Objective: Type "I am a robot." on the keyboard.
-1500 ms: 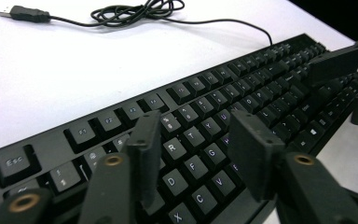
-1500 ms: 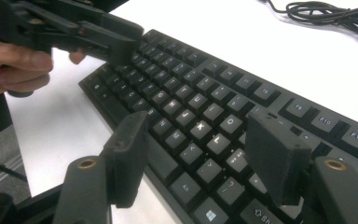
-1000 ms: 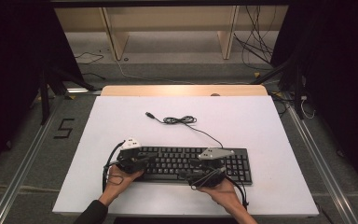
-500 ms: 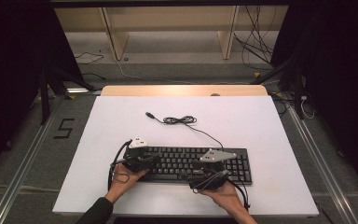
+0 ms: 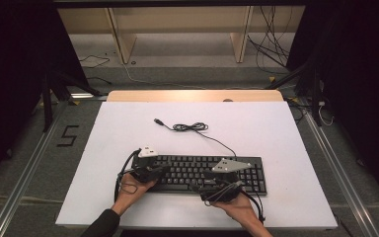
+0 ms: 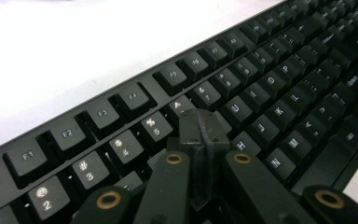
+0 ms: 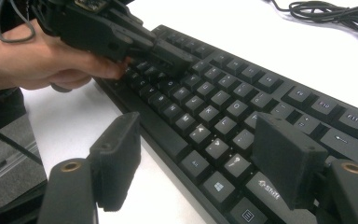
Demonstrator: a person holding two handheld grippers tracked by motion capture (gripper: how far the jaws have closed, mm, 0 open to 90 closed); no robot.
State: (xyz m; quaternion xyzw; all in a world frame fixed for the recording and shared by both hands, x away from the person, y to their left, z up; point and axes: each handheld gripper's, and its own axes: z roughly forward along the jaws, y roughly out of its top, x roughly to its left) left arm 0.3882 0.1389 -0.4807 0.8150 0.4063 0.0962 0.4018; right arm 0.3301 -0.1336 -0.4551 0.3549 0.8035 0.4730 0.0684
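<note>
At the lower centre of the high view, the keyboard (image 5: 202, 173) lies flat on the white surface (image 5: 276, 133). The right gripper (image 7: 200, 158) is held spread over its near edge. The left gripper (image 6: 200, 128), clenched empty, is pressed onto the upper-row keys; typing appears underway, unfinished. Since the earlier frame, the left gripper has been moved rightward.

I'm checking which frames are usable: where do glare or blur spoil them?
High view: even light, the table plain white, the keyboard small but sharp. Left gripper view: table top washed out, far keys soft, near legends readable. Right gripper view: the left gripper and the cable slightly soft.
</note>
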